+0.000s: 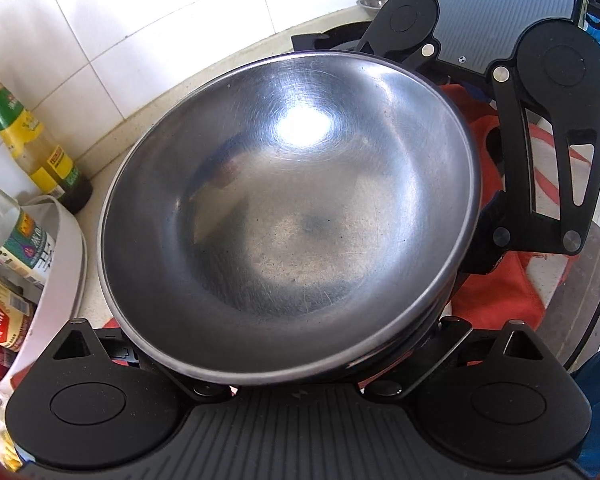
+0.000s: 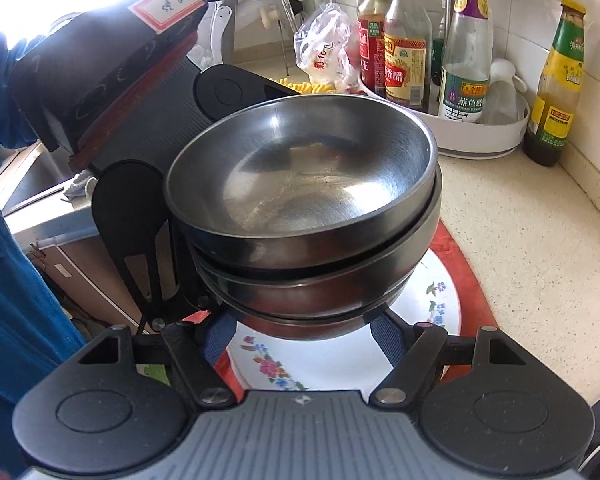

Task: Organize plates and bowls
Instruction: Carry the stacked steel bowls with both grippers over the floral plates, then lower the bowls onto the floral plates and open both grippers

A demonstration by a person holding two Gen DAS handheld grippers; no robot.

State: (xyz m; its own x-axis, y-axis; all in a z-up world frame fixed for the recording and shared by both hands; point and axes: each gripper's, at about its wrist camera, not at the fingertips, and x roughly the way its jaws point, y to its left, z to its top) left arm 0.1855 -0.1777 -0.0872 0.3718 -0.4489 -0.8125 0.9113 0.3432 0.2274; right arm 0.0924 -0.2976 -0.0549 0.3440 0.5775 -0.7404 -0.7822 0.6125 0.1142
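The stack of steel bowls (image 2: pixel 304 216) hangs above the flowered plate (image 2: pixel 340 344), which lies on the counter (image 2: pixel 520 240). The bowls are nested, so one lift carries them all; how many there are cannot be told.

Both grippers support the stack from opposite sides, which keeps it level. The right gripper (image 2: pixel 300 328) has its blue-padded fingers (image 2: pixel 216 340) spread around the lowest bowl, near its base. The jaws stand partly open, and the pads appear to press on the bowl wall, so the reading is a grasp on the stack. The left gripper (image 1: pixel 284 364) reaches under the near rim in its own view; its fingertips are hidden by the bowl, so whether it clamps the stack or only cradles it cannot be told.

Judgement: the stack is held directly over the plate because the plate is the intended resting place, bowls on top of plates.

Note the tray of sauce bottles (image 2: pixel 480 132) just beyond the plate, and a single bottle (image 2: pixel 556 92) beside it against the tiled wall. A tilted set-down could knock them
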